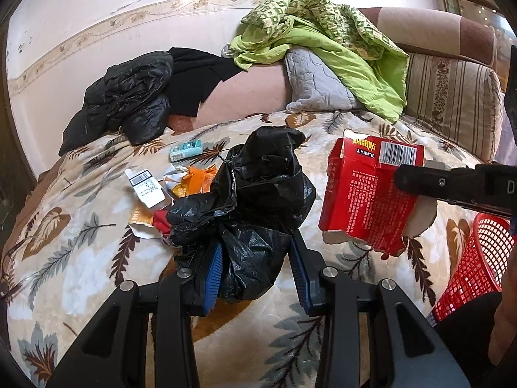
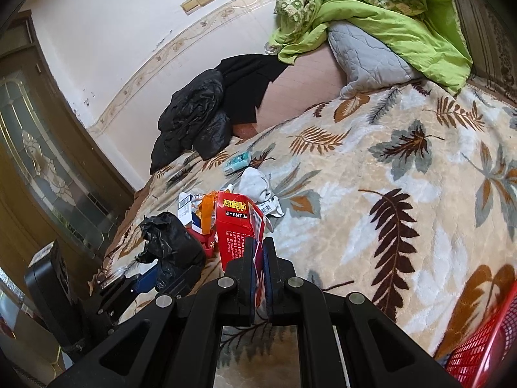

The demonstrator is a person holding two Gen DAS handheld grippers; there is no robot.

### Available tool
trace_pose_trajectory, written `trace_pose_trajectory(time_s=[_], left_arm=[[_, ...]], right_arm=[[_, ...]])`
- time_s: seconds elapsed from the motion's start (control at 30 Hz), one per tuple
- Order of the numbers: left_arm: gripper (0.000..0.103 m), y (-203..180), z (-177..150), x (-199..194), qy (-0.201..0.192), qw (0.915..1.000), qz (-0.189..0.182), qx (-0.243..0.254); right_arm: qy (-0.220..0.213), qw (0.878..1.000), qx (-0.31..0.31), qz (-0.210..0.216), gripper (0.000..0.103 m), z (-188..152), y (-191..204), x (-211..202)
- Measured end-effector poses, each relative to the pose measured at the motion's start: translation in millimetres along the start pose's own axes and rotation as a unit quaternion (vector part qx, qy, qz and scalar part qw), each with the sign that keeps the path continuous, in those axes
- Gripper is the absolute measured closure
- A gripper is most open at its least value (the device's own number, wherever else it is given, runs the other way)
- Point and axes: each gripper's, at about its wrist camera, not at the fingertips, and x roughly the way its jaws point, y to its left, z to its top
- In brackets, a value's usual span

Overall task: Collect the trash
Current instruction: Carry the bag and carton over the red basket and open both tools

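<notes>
Your left gripper [image 1: 255, 258] is clenched on a crumpled black plastic bag [image 1: 258, 187]: the blue pads press into its lower folds and most of the bag bulges up beyond the fingertips. Your right gripper [image 2: 258, 255] is clamped tight on the edge of a flattened red carton [image 2: 239, 226], held upright above the bed [image 2: 404, 194]. Both loads hang over the near part of the leaf-print blanket.

The red mesh basket [image 1: 478, 258] sits off the bed's near right corner. Judged the likely drop point for both items.

Trash not yet collected, in a cluster toward the bed's left side: a white box with a barcode [image 1: 145, 187], orange wrappers [image 1: 194, 184], a torn orange-and-white packet [image 1: 142, 220], crumpled white paper [image 2: 258, 184]. A small teal box [image 1: 185, 150] lies farther back, toward the black jacket [image 1: 126, 97] at the far left corner.

Risks:
- The carton is pinched by a thin edge only. A quick swing toward the basket could pivot it in the jaws or slide it out short of the rim.
- The bag is slack and slippery, and little of it is between the pads. It could slip free, or unfold and catch on the basket's edge.
- Both grippers are close together. Crossing paths to the one basket could knock one load with the other.

Legible writing: "JIYANTIE" in white on a black band of the carton, yellow Chinese characters above it, barcode alongside, dense white print below, too small to read. The white box's label print is unreadable.
</notes>
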Motion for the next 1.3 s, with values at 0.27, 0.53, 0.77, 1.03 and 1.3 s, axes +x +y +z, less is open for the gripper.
trace_pose_trajectory(time_s=[0.27, 0.53, 0.77, 1.03, 1.3], left_arm=[[0.066, -7.5, 0.2, 1.0, 0.001, 1.0000, -0.003, 0.004], [0.066, -21.8, -1.1, -2.8, 0.004, 0.9997, -0.018, 0.013], [0.066, -45.9, 6.2, -18.4, 0.018, 0.9952, -0.097, -0.003], [0.066, -111.0, 24.8, -45.5, 0.023, 0.9780, -0.205, 0.033], [0.065, -191.2, 35.1, -52.6, 0.064, 0.9478, -0.304, 0.075]], right_arm=[[-0.008, 1.000, 0.023, -0.002, 0.098, 0.2, -13.6, -17.3], [-0.016, 0.999, 0.043, -0.008, 0.098, -4.5, -29.9, -48.6], [-0.044, 0.996, 0.065, -0.039, 0.098, -3.6, -61.6, -104.3], [-0.083, 0.984, 0.097, -0.125, 0.098, -15.9, -115.9, -183.8], [-0.090, 0.967, 0.129, -0.199, 0.098, -34.0, -162.2, -231.5]])
